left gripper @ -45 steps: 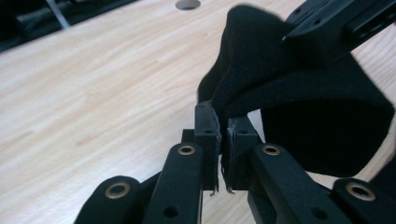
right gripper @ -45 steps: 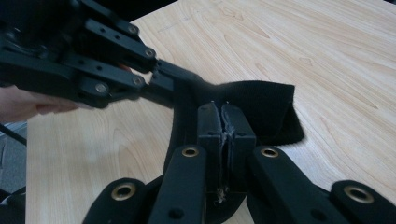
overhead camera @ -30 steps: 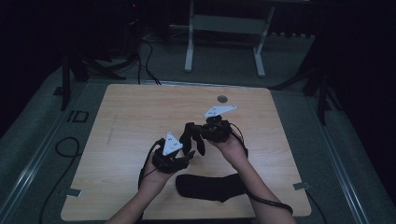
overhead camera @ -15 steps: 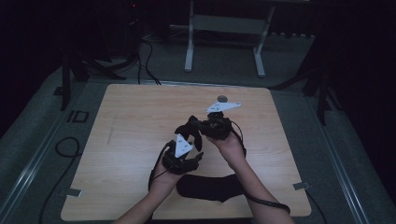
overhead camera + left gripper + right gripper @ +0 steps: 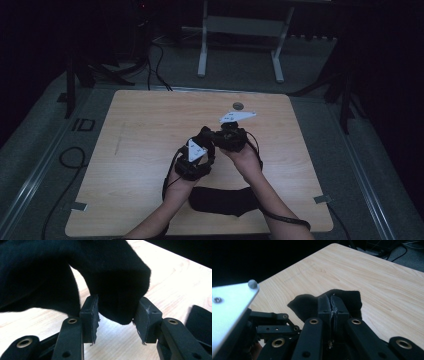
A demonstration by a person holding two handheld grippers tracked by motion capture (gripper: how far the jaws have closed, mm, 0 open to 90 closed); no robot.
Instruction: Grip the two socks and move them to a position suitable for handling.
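Note:
A small black cloth (image 5: 205, 134) hangs over the middle of the wooden table (image 5: 150, 130). My right gripper (image 5: 332, 305) is shut on one edge of it, pads tight together. From below and to the left, my left gripper (image 5: 117, 318) reaches the same cloth (image 5: 107, 285). A hanging fold sits between its pads (image 5: 90, 315) and brushes their upper edges. Those jaws have just been closing and still stand apart. In the high view the left gripper (image 5: 202, 142) sits just in front of the right gripper (image 5: 214, 136). A second black cloth (image 5: 222, 201) lies flat near the front edge.
A small round grey disc (image 5: 238, 105) lies near the table's far edge. Beyond the table stands a white frame (image 5: 202, 50) on the floor, and cables (image 5: 65, 155) run along the left side. Bare wood lies to the left and right of the hands.
My left hand has moved right and a little down, bringing its gripper up against the cloth held by the right gripper. The right hand has kept still.

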